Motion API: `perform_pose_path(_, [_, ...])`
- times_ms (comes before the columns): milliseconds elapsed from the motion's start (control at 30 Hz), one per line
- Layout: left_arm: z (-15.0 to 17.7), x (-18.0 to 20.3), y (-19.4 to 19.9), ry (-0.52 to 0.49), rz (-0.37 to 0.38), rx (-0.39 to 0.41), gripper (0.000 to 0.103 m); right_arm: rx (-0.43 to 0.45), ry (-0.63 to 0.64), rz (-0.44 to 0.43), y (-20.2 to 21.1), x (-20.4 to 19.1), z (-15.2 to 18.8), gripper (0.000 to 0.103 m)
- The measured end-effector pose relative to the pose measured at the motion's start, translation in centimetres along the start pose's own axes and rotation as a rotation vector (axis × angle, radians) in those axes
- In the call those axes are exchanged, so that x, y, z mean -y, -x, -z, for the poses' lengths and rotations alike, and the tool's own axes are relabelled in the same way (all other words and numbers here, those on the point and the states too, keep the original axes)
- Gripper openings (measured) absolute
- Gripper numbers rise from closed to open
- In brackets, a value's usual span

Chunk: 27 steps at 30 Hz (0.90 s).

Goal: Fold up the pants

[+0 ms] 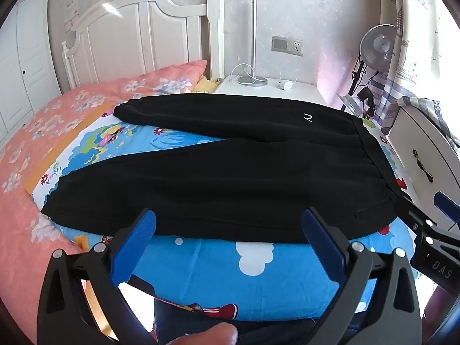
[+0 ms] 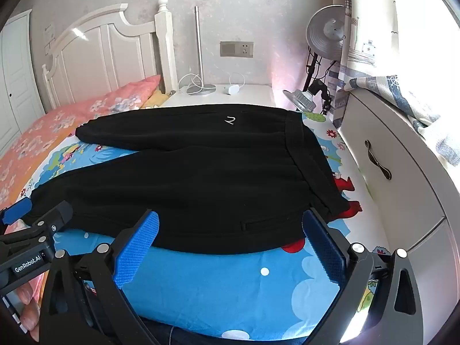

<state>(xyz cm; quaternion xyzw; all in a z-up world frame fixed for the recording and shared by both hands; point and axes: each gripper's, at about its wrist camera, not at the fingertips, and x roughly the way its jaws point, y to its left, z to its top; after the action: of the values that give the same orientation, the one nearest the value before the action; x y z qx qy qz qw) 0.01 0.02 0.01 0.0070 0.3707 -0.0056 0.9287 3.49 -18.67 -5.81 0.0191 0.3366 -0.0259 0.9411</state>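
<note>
Black pants (image 1: 230, 178) lie flat on the blue cartoon bed sheet (image 1: 230, 267), with both legs running left and the waistband (image 1: 373, 155) at the right. A small white logo (image 2: 230, 120) shows near the waist on the far leg. My left gripper (image 1: 229, 215) is open over the near edge of the near leg, with nothing between its blue pads (image 1: 132, 250). My right gripper (image 2: 230, 215) hovers open over the near edge close to the waistband corner (image 2: 336, 210), also holding nothing. Each gripper appears at the edge of the other's view: right gripper (image 1: 428, 210), left gripper (image 2: 40, 210).
A pink floral quilt (image 1: 57, 120) covers the bed's left side below the white headboard (image 1: 129, 34). Behind the pants stands a white nightstand (image 1: 273, 89) with a lamp base and cables. A white drawer cabinet (image 2: 388, 172) runs along the bed's right edge. A clamp lamp (image 2: 325, 34) stands in the corner.
</note>
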Motion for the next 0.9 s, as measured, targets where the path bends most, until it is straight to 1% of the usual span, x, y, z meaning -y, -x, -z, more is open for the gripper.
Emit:
perform_pose_path(233, [0.0, -0.1, -0.2, 0.0, 0.02, -0.005, 0.101, 0.004, -0.005, -0.005, 0.0, 0.1, -0.1, 0.097])
perform_pose_path(333, [-0.9, -0.8, 0.4, 0.003, 0.029, -0.015, 0.101, 0.005, -0.003, -0.005, 0.0, 0.1, -0.1, 0.097])
perform_pose_path(400, [-0.8, -1.0, 0.4, 0.004, 0.037, -0.017, 0.101, 0.005, -0.002, -0.005, 0.0, 0.1, -0.1, 0.097])
perform_pose_path(467, [-1.1, -1.0, 0.3, -0.004, 0.034, -0.016, 0.101, 0.005, -0.002, -0.004, 0.2, -0.1, -0.2, 0.097])
perform_pose_path(533, [-0.5, -0.3, 0.3, -0.008, 0.024, -0.001, 0.101, 0.005, -0.003, -0.004, 0.2, -0.1, -0.2, 0.097])
perform_pose_path(900, [-0.4, -0.3, 0.2, -0.001, 0.024, -0.004, 0.101, 0.01, -0.002, -0.004, 0.2, -0.4, -0.3, 0.097])
